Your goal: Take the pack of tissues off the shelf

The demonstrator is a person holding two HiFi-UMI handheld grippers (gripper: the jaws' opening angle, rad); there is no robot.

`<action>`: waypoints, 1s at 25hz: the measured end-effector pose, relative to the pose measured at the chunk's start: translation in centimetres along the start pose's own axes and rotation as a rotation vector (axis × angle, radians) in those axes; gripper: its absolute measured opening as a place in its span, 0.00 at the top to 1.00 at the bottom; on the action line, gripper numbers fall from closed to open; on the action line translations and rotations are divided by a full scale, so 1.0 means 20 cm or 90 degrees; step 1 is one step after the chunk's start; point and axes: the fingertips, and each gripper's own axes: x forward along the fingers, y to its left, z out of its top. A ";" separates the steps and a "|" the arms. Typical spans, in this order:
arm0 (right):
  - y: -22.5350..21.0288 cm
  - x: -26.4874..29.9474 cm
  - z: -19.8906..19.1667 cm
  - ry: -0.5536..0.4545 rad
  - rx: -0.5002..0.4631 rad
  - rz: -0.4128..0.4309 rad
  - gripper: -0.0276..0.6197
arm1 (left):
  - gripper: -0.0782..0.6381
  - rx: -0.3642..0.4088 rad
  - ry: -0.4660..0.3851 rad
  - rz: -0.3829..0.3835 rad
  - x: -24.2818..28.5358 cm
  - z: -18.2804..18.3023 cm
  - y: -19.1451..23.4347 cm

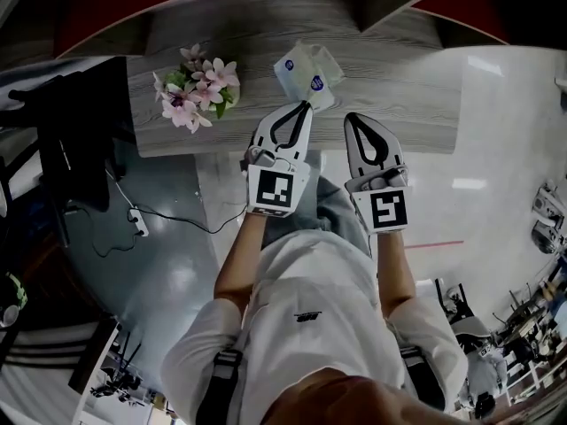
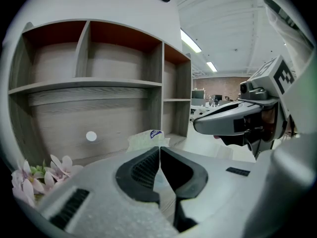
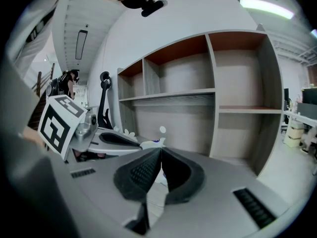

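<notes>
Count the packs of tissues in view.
1. The pack of tissues is at the grey wooden shelf, right of the pink flowers, its near corner at the tip of the left gripper. No other shows in the visible compartments.

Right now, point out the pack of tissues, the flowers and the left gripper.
pack of tissues (image 1: 306,71): head view, middle of its wrapper.
flowers (image 1: 197,88): head view, pink blooms at the bunch's centre.
left gripper (image 1: 307,104): head view, its closed jaw tips at the pack's near edge.
</notes>
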 end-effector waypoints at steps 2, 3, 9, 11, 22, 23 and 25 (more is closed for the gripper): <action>0.01 0.02 -0.02 0.000 0.006 0.001 0.92 | 0.85 -0.001 0.005 -0.003 0.02 -0.04 0.00; 0.01 0.03 -0.03 0.001 0.008 0.002 0.92 | 0.85 -0.001 0.008 -0.003 0.02 -0.06 0.00; 0.03 0.06 -0.11 0.012 0.024 0.002 0.92 | 0.85 -0.020 0.027 0.004 0.07 -0.20 0.02; 0.03 0.07 -0.12 0.012 0.029 0.001 0.92 | 0.85 -0.025 0.033 0.009 0.08 -0.24 0.02; 0.10 0.06 -0.21 0.029 0.029 0.014 0.92 | 0.76 -0.037 0.056 0.013 0.02 -0.35 -0.01; 0.10 0.06 -0.21 0.030 0.029 0.016 0.92 | 0.75 -0.038 0.057 0.012 0.01 -0.36 -0.01; 0.12 0.05 -0.21 0.029 0.028 0.022 0.92 | 0.75 -0.038 0.058 0.014 -0.01 -0.36 -0.02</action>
